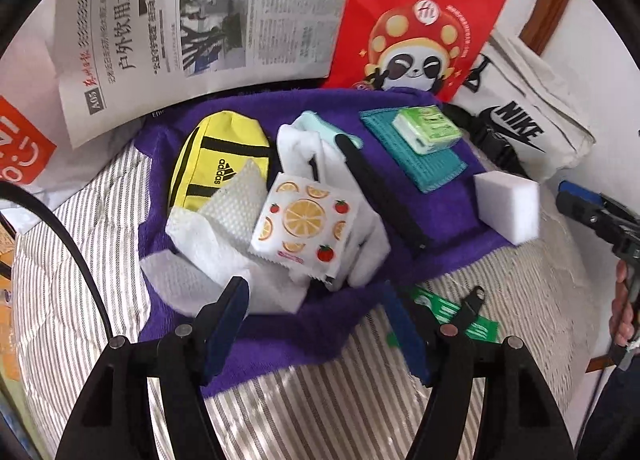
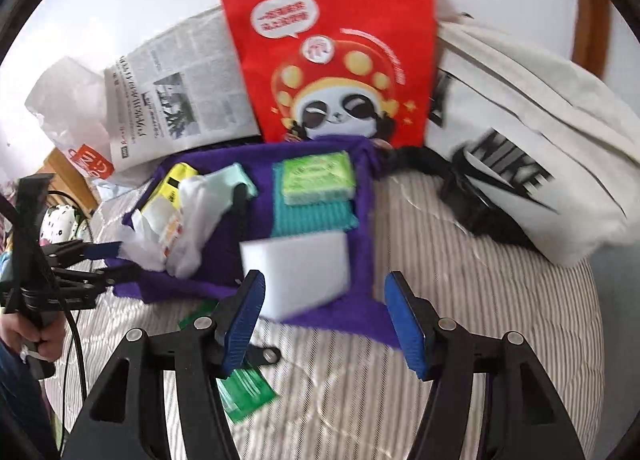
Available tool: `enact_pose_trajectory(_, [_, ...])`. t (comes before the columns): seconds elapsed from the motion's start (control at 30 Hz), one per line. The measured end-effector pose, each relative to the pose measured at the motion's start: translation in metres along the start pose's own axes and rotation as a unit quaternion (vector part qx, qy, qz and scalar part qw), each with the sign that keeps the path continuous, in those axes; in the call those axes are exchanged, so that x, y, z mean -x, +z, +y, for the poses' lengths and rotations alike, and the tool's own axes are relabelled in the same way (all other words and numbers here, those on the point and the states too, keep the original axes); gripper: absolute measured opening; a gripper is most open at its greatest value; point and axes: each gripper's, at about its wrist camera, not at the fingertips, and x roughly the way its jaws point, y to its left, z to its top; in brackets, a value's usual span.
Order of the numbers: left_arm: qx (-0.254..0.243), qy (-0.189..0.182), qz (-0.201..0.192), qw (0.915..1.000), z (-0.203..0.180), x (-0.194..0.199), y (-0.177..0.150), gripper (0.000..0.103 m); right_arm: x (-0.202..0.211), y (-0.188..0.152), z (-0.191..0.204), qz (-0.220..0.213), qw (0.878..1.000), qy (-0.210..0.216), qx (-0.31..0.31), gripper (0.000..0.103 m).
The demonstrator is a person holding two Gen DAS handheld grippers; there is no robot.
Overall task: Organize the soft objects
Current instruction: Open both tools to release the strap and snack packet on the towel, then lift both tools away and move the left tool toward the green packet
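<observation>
On the purple towel most soft things were gathered; the sponge sat at its edge, both grippers wide and empty.

Fuzzy, matt pile on the purple towel, and the white sponge block at its three o'clock edge looks smooth, matt foam. Glossy plastic wrap on the orange-print tissue pack; beside it, at nine o'clock, crinkled embossed paper towel. Woven cloth for the yellow pouch, ribbed knit on the teal cloth. Up at twelve o'clock, dull newsprint and a slightly shiny red bag. Striped bedding shows a faint sheen; gripper pads are ribbed blue rubber on matt black plastic.
</observation>
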Motion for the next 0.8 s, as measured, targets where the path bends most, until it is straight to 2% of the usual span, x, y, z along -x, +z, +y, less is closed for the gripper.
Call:
enact_pose_trajectory(0.1, [-0.014,0.004,-0.005,0.9999,-0.011,0.01,-0.01,0.068,0.002,-0.014,-0.008,0.012,1.0,0.007,-0.013,0.062])
enact_pose_trajectory(0.23, [-0.018,0.003,-0.003,0.9998,-0.022,0.016,-0.023,0.068,-0.008,-0.023,-0.001,0.017,1.0,0.01,0.002,0.062])
enact_pose_trajectory(0.4, [-0.014,-0.002,0.01,0.9998,-0.03,0.015,-0.039,0.068,-0.045,-0.012,0.009,0.039,0.998,0.034,-0.02,0.061])
enact_pose_trajectory(0.5, [-0.01,-0.01,0.017,0.9997,-0.034,0.013,-0.049,0.068,-0.052,-0.006,0.019,0.035,0.999,0.034,-0.011,0.061])
enact_pose_trajectory(0.63, [-0.018,-0.015,0.027,0.9994,-0.041,0.005,-0.061,0.068,-0.046,-0.012,0.026,0.031,0.999,0.03,0.009,0.061])
enact_pose_trajectory(0.8, [-0.026,-0.044,0.035,0.9981,-0.053,-0.012,-0.066,0.068,-0.024,-0.031,0.016,0.026,0.999,0.025,0.017,0.061])
